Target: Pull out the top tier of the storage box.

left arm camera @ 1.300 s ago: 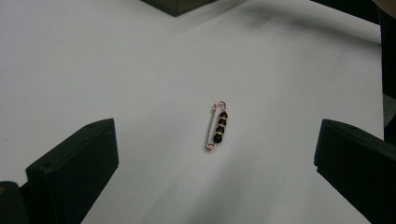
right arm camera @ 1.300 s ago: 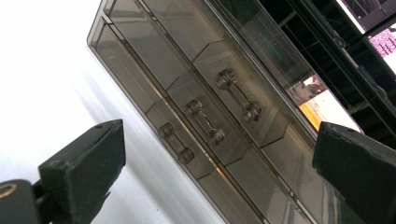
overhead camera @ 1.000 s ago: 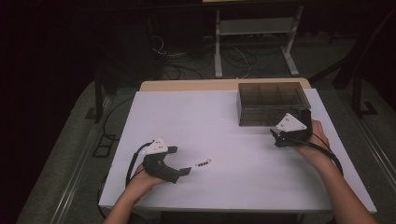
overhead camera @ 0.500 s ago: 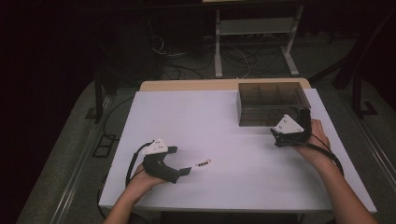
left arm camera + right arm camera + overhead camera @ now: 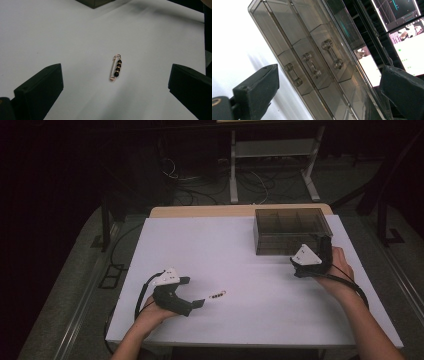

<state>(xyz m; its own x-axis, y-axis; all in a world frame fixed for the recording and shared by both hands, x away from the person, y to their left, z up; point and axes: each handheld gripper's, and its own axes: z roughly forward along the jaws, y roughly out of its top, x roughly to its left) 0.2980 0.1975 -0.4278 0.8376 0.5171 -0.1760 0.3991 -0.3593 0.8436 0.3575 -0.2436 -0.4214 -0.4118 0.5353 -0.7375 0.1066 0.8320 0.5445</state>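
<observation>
**Gold pin not yet picked up, drawers shut**

Gold wire and black beads make up the safety pin, which is seen lying flat on the white table, just ahead of the left claw. That claw is held spread, with the pin between its jaws' lines but untouched. Farther right, the smoky plastic drawer box is faced by the right claw, also spread, near its three handles. Nothing is judged done: gripping, opening a drawer and stowing all remain.
</observation>
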